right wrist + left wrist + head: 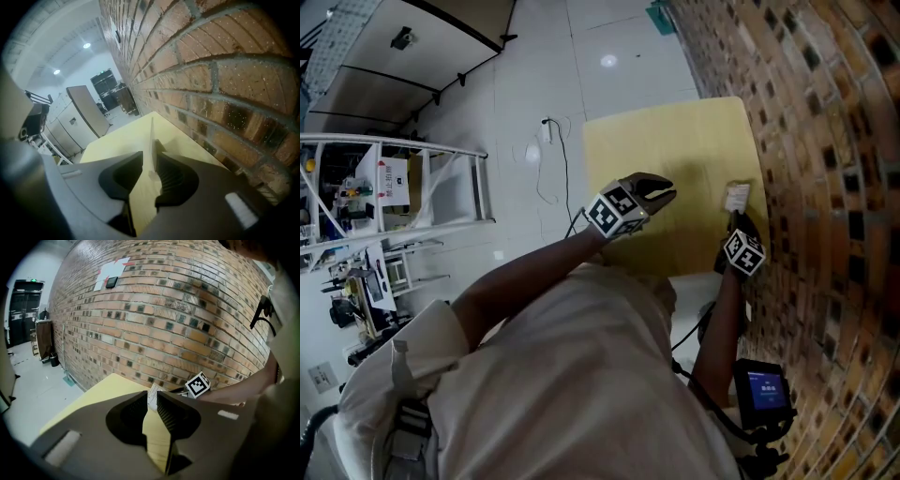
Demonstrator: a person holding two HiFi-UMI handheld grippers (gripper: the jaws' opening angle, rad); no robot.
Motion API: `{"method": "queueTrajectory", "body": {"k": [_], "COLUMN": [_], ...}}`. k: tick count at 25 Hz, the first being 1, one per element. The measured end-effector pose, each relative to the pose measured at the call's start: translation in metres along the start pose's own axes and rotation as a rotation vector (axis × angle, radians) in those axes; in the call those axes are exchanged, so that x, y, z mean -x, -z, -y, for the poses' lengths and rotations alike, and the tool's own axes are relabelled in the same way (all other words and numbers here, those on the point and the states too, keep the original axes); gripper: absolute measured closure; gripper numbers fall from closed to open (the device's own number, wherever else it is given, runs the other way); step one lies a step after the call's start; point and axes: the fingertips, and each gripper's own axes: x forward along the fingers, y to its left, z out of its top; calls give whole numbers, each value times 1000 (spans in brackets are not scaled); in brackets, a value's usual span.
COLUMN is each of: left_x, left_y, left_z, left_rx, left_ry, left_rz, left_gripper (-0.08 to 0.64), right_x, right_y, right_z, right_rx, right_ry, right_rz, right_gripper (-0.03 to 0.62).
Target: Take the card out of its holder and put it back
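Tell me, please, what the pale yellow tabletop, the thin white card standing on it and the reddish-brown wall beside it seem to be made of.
Pale yellow tabletop: probably laminate or painted board; smooth, even colour, slight sheen.
Thin white card: likely paper or thin plastic; edge-on it is a sliver.
Reddish-brown wall: brick, mostly matte and speckled, with grey mortar joints.

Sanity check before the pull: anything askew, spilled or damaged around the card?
Nothing stands out. The card stands upright on the yellow table beside the brick wall, edge-on between the open jaws of the right gripper. No spill or damage shows; its holder is too small to judge.
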Motion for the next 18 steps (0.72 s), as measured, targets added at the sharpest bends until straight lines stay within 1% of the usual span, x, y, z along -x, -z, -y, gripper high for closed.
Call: {"method": "queueTrajectory", "body": {"k": [3,13,18], "left_x": [5,16,15], "left_y": [1,6,5], "left_z": [-4,-10,-7], "left_rx": [6,22,21], "left_ry": [-13,-31,-24], "left_rz": [2,-6,7], "left_gripper": [477,477,477], "right_x": [-6,-11,-8], "right_y": [3,-2,-2], "right_z": [3,7,8], "right_rx": [3,-5,-9], "right_ry": [17,60,62], "right_rz": [-1,9,27], "right_gripper": [500,569,572]}}
